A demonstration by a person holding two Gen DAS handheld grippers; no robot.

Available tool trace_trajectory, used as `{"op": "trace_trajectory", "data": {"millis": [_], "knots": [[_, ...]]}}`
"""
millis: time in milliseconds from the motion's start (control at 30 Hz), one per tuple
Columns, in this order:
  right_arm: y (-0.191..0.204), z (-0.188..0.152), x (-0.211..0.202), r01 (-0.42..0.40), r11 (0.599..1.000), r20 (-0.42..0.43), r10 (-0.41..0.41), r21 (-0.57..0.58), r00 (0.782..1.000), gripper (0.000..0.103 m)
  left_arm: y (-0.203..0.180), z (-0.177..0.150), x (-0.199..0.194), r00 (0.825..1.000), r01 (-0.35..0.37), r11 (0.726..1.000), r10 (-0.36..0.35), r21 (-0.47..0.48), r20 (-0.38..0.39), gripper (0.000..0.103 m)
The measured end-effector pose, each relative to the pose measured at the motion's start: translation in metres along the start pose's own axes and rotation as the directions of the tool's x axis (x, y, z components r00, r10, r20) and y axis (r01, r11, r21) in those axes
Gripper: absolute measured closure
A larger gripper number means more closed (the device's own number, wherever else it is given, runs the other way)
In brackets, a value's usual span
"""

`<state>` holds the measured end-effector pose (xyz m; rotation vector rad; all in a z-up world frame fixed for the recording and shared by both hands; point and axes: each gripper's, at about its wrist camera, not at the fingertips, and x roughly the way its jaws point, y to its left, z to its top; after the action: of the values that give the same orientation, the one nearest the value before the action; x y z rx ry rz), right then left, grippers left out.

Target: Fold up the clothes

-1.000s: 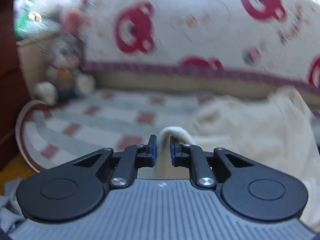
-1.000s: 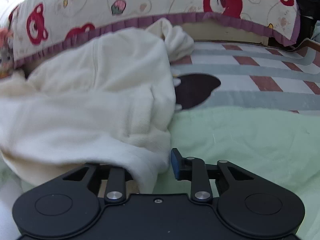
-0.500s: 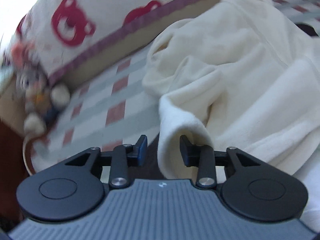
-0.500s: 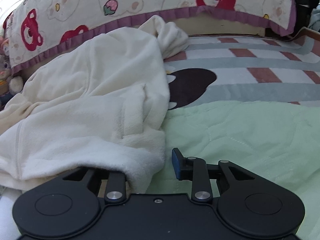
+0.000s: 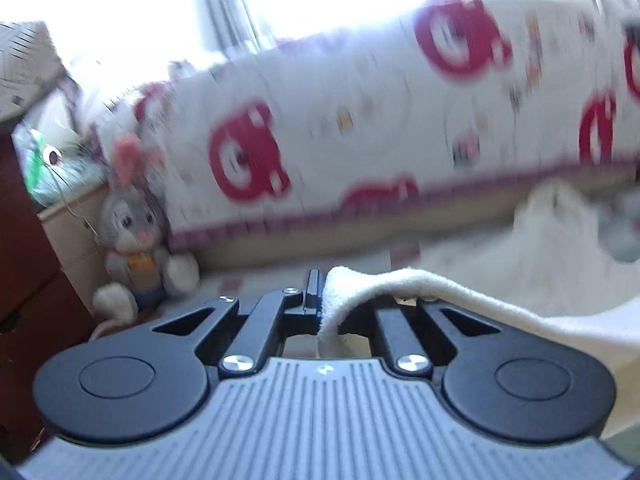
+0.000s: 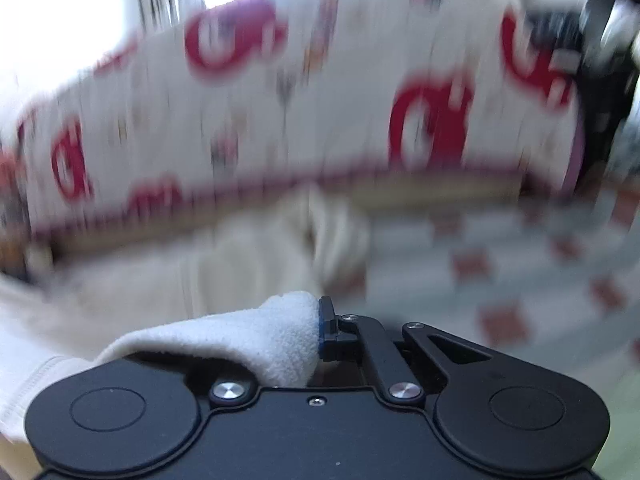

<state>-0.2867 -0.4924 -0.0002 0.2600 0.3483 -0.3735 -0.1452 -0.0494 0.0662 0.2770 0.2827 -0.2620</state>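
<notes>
1. Cream fleece garment (image 5: 472, 300) is the thing being handled; its bulk lies on the bed (image 5: 256, 276), in front of the bear-print cover (image 5: 360, 128), and an edge of it is lifted at each gripper.
2. Left gripper (image 5: 320, 300): its jaws have just been closing and now pinch a fold of the garment's edge, the cloth draping over the right finger and trailing off toward the right.
3. Right gripper (image 6: 316, 332): its jaws have also just been closing and now clamp a thick roll of the same fleece (image 6: 256, 340), which hides the left finger; the blue pad (image 6: 325, 326) of the right finger presses against the cloth.
4. The bed carries a sheet (image 6: 520, 280) with grey stripes and reddish squares, seen to the right of the garment in the right wrist view, heavily blurred.
5. The bear-print cover, white with red bear heads and a purple frill along its lower edge, stands upright behind the garment across both views.
6. A grey plush rabbit (image 5: 136, 236) sits left of the cover, at the end of the bed.
7. Left of the rabbit stands dark red-brown wooden furniture (image 5: 24, 248); on a pale ledge above the rabbit lies a green-and-white plastic bag (image 5: 44, 168), its contents unclear.
8. Bright window light and curtains (image 5: 240, 12) fill the space above the cover.
</notes>
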Motion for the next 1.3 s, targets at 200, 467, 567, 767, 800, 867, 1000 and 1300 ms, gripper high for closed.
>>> {"op": "trace_trajectory", "data": {"millis": [200, 467, 567, 767, 800, 867, 1000, 1300], "knots": [[-0.020, 0.042, -0.102, 0.110, 0.994, 0.181, -0.103, -0.027, 0.978, 0.101, 0.021, 0.004, -0.073, 0.998, 0.057, 0.983, -0.050, -0.176, 0.043, 0.098], [-0.040, -0.086, -0.083, 0.033, 0.991, -0.307, -0.072, -0.133, 0.949, 0.096, 0.003, -0.111, -0.055, 0.876, 0.010, 0.993, -0.066, -0.118, -0.478, 0.096], [-0.039, -0.134, -0.063, -0.048, 0.984, -0.512, -0.048, -0.172, 0.857, 0.090, 0.010, -0.129, -0.051, 0.798, 0.037, 0.977, -0.154, -0.208, -0.583, 0.093], [-0.061, -0.119, -0.067, -0.167, 0.978, -0.585, 0.064, -0.123, 0.808, 0.061, 0.018, -0.124, -0.041, 0.723, 0.083, 0.982, -0.178, -0.171, -0.668, 0.073], [-0.064, -0.115, -0.072, -0.208, 0.971, -0.598, 0.097, -0.118, 0.795, 0.061, 0.020, -0.120, -0.040, 0.706, 0.104, 0.975, -0.210, -0.195, -0.676, 0.073], [-0.065, -0.109, -0.083, -0.291, 0.944, -0.615, 0.137, -0.157, 0.776, 0.060, 0.024, -0.112, -0.038, 0.657, 0.154, 0.955, -0.290, -0.253, -0.696, 0.072], [-0.065, -0.081, -0.093, -0.384, 0.902, -0.568, 0.215, -0.195, 0.794, 0.060, 0.028, -0.093, -0.039, 0.560, 0.215, 0.909, -0.415, -0.358, -0.717, 0.061], [-0.045, -0.085, -0.069, -0.116, 0.980, -0.423, 0.038, -0.160, 0.905, 0.043, 0.031, -0.084, -0.056, 0.521, 0.200, 0.837, -0.531, -0.508, -0.669, 0.056]]}}
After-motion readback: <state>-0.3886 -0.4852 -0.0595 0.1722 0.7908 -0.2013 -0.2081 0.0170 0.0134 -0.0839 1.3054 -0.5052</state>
